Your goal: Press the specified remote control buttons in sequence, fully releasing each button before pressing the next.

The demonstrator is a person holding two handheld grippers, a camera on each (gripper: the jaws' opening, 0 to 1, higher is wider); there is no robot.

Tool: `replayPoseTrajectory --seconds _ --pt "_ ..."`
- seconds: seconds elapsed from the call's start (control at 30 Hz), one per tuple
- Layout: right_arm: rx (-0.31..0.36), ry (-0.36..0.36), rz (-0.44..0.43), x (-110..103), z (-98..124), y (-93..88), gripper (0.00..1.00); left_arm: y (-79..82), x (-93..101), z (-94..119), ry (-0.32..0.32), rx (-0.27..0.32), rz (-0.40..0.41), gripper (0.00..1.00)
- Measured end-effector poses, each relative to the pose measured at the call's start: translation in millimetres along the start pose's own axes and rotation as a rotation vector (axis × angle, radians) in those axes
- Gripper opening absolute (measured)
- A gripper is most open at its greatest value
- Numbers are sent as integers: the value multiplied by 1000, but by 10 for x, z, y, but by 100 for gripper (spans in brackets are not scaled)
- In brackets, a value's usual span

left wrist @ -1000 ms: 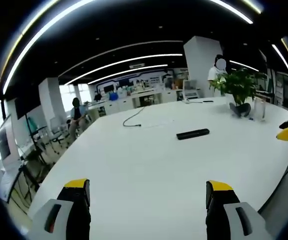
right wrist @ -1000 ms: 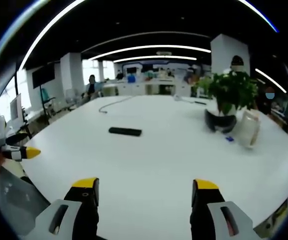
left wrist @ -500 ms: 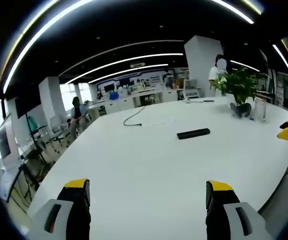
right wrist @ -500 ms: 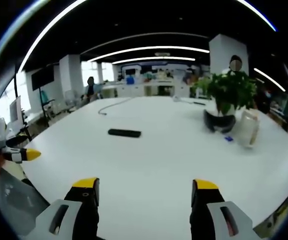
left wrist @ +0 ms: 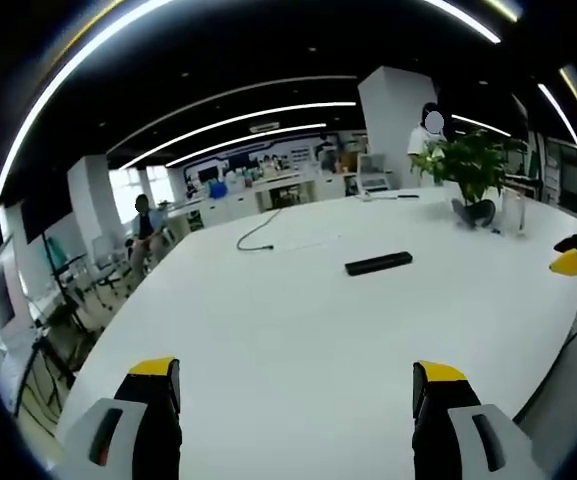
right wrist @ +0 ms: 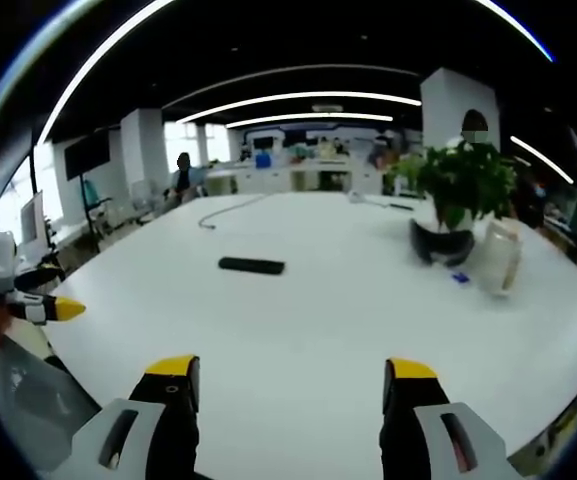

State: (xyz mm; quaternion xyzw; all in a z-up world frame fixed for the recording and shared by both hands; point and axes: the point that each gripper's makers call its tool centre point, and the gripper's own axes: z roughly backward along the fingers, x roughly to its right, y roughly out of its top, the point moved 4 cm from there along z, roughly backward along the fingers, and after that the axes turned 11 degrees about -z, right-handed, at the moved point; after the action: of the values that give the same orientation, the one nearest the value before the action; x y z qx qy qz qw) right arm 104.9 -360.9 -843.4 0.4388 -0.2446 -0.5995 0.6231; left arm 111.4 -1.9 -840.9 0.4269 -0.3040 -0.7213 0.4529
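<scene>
We see a large white counter [left wrist: 298, 330] in an open office, with the black remote control [left wrist: 379, 263] lying flat near its middle, well apart from both claws. In the left gripper view, the left claw [left wrist: 298, 385] rises from the bottom edge with its yellow-tipped jaws spread wide and nothing between them; the counter surface shows in the gap. At the right edge of that view, we see the yellow tip of the right claw [left wrist: 571, 262], held off the counter's rim. In the right gripper view, the right claw [right wrist: 290, 385] likewise stands wide open and empty above the near part of the counter [right wrist: 318, 320], and the remote control [right wrist: 251, 265] lies ahead and slightly left of it. The left claw [right wrist: 43, 309] enters at the left edge, beside the counter's rim. A potted plant [right wrist: 453, 205] stands on the counter to the right, with a pale container [right wrist: 496, 257] just beside it. A dark cable [left wrist: 258, 236] trails across the far side of the counter.
</scene>
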Motion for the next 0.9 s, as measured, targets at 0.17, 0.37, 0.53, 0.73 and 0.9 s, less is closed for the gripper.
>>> replayPoseTrajectory --seconds 0.17,0.37,0.53,0.73,0.9 --pt "0 -6 -6 15 -1 0 73 93 44 -76 -31 6 -13 99" --pt "-5 -9 -8 20 -3 -5 73 282 66 -237 -84 25 -10 92" --pt "-11 -11 -11 24 -6 -12 72 422 51 -382 -111 37 -55 91" --pt "-17 -16 -13 31 -10 -20 72 589 28 -587 -153 50 -146 88" --pt "-26 -17 -13 32 -17 -31 71 725 -9 -770 -178 61 -184 88"
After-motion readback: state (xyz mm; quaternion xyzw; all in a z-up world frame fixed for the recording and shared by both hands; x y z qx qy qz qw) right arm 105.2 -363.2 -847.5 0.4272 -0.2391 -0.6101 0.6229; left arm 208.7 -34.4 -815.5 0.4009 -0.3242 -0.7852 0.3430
